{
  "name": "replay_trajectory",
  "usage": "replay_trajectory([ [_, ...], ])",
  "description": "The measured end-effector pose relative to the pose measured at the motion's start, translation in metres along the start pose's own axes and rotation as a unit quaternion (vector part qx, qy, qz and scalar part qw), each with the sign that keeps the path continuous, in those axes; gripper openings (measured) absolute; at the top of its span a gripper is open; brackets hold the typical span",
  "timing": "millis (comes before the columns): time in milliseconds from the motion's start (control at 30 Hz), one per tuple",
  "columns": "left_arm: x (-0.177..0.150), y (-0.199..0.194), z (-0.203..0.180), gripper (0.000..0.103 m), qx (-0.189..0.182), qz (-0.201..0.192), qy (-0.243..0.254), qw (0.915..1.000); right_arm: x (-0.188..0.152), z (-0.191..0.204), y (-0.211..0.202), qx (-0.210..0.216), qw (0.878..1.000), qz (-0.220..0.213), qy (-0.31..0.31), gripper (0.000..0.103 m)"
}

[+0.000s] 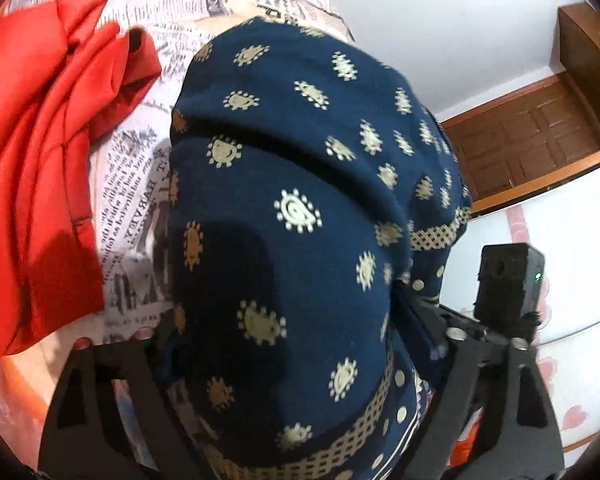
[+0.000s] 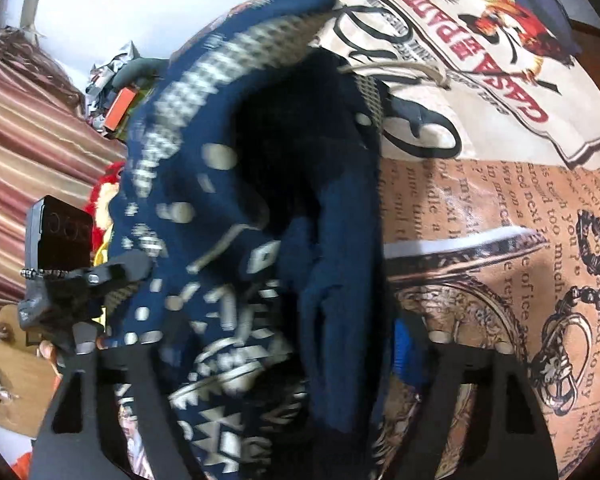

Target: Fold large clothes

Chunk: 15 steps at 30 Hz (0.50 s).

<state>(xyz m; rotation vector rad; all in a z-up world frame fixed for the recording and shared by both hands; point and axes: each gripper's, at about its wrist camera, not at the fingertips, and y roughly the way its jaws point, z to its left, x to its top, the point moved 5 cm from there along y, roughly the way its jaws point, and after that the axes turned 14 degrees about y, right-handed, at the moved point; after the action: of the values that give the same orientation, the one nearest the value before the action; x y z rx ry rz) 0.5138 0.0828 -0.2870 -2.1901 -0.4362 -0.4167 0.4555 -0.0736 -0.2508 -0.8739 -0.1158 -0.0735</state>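
Since the navy printed garment (image 1: 300,208) drapes soft and limp between both part-open jaws over the newsprint bedsheet (image 2: 500,208), I'd grip its checked hem; whether my pads pinch it, I cannot tell.

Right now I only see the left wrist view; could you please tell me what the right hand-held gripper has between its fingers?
Observer: The navy patterned garment sits bunched between the fingers of the right hand-held gripper; blur hides whether they pinch it.
Operator: Thank you; what lies beside it there?
Observer: Bare printed bedsheet, with red CASA lettering further back.
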Motion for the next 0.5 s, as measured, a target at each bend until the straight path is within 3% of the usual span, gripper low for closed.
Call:
replay_trajectory([
  [67, 0.001, -0.008, -0.005, 0.071, 0.007, -0.003, 0.008, 0.9999, -0.001, 0.006, -0.005, 0.002, 1.000, -0.005, 0.000, 0.045],
  [133, 0.003, -0.020, -0.011, 0.068, 0.009, -0.011, 0.013, 0.9998, -0.002, 0.017, -0.012, 0.012, 1.000, -0.006, 0.002, 0.036],
  [300, 0.008, -0.063, -0.021, 0.066, 0.011, -0.038, 0.026, 0.9989, -0.005, 0.063, -0.027, 0.002, 0.999, -0.022, -0.043, 0.033],
  [500, 0.025, -0.141, -0.022, 0.066, 0.028, -0.093, 0.052, 0.9939, -0.003, 0.131, -0.032, 0.032, 0.994, -0.047, -0.092, 0.033],
])
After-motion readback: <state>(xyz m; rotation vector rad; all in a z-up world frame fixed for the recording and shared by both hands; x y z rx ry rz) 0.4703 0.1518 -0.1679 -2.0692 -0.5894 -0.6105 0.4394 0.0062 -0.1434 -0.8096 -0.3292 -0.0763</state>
